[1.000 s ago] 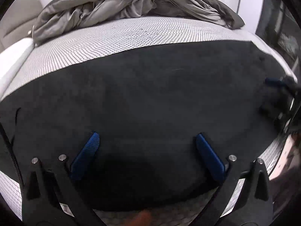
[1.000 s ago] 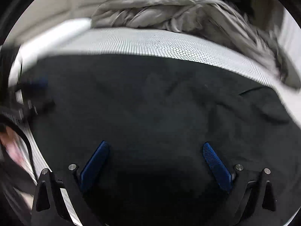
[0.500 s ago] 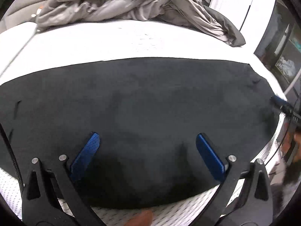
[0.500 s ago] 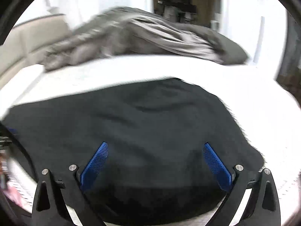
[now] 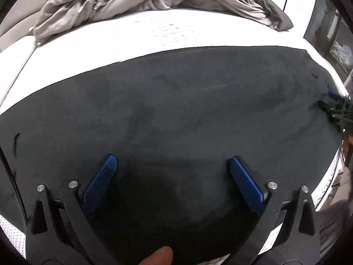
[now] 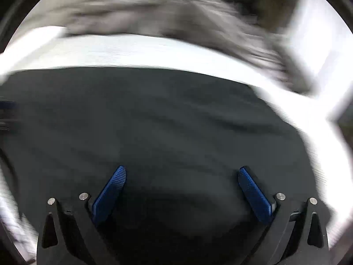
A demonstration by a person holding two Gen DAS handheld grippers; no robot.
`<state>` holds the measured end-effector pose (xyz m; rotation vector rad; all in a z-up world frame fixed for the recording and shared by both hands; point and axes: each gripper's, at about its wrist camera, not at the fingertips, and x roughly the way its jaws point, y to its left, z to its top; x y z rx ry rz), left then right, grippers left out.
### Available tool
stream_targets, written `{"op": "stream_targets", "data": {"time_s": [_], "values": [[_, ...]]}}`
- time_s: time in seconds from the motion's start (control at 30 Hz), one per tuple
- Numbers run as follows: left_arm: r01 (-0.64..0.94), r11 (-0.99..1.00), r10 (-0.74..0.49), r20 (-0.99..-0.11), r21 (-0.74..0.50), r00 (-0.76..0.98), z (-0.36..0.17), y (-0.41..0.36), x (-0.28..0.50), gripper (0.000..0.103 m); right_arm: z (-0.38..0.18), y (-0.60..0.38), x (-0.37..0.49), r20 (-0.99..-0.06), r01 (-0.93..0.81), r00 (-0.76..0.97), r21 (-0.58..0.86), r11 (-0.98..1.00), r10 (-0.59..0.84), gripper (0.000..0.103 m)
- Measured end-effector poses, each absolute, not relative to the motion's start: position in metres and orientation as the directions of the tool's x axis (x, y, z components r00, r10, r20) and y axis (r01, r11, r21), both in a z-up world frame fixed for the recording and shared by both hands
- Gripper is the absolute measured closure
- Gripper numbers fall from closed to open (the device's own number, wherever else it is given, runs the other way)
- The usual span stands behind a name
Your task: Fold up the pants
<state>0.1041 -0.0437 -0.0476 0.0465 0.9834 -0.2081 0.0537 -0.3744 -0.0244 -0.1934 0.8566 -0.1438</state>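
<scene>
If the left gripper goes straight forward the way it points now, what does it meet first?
Most likely the black pants: the open left gripper has its fingers over that cloth, spread on the white mattress. The grey blanket lies farther back. Depth is unclear.

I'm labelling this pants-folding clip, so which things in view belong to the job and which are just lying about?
Part of the job:
- black pants, spread flat on the bed
- left gripper, open above them
- right gripper, open above them

Just lying about:
- crumpled grey duvet at the far end
- white mattress, which only bears the pants
</scene>
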Motion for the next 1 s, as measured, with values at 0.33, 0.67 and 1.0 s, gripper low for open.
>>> {"op": "stream_targets", "data": {"time_s": [0.33,0.67,1.0], "values": [[0.278,0.945,-0.299,-0.8,-0.173,0.52,-0.027,-0.078,0.096,0.001,0.003,-0.307,0.038,-0.727,-0.181,0.67,0.036,0.983,0.151,0.001],[0.356,0.928,-0.292,-0.813,-0.112,0.504,-0.046,-0.075,0.084,0.0,-0.022,-0.336,0.007,-0.76,-0.177,0.649,-0.143,0.974,0.006,0.002],[0.296,0.943,-0.292,-0.802,-0.151,0.521,-0.025,-0.07,0.093,0.004,0.027,-0.401,-0.006,-0.659,0.115,0.742,-0.059,0.992,-0.125,0.002]]}}
